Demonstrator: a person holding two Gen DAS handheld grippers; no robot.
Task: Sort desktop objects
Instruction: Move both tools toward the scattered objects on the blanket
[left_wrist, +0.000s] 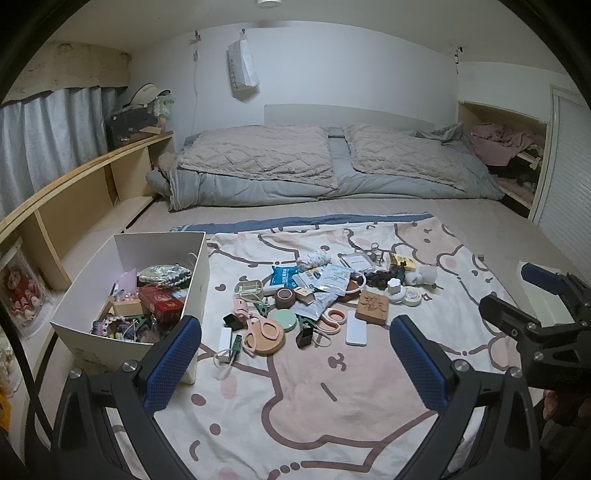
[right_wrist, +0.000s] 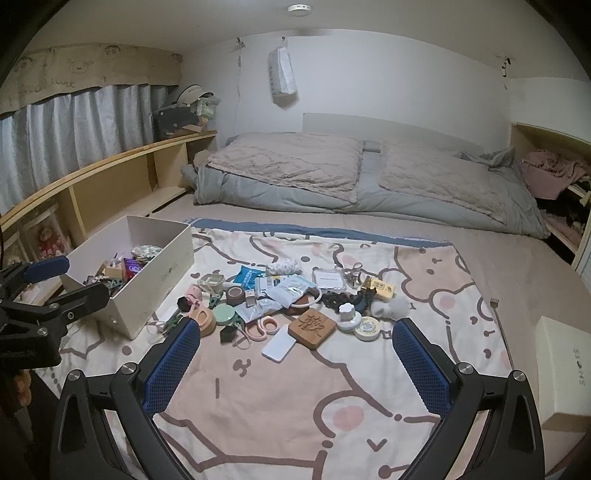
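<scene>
Both grippers hung above the near end of a cartoon-print blanket (left_wrist: 332, 406) spread over the bed, each tilted down toward a heap of small desktop things ahead. The left gripper (left_wrist: 295, 354) had its blue-padded jaws spread wide apart with nothing between them; the right gripper (right_wrist: 295, 358) was the same, jaws fully parted and empty.

The clutter lay beyond both sets of fingertips, well clear of the pads. Nearest the left gripper were a round cork coaster (left_wrist: 271, 341) with pink scissors (left_wrist: 258, 328) on it, a white power bank (left_wrist: 356, 332) and a small white charger (left_wrist: 224, 341). A carved wooden square (right_wrist: 312, 328) lay just past the right gripper's opening, with the white power bank beside it on the left and a round cream tin (right_wrist: 366, 328) on the right. Further back sat a roll of brown tape (right_wrist: 235, 294), a green round compact (right_wrist: 224, 314) and several foil sachets (left_wrist: 332, 282); what those packets held was too small to read.

An open white box (left_wrist: 199, 266), already partly filled with odds and ends, stood on the blanket's left edge, touching the left gripper's left finger in the left wrist view. A closed white box (right_wrist: 565, 373) lay off to the right of the right gripper.
</scene>
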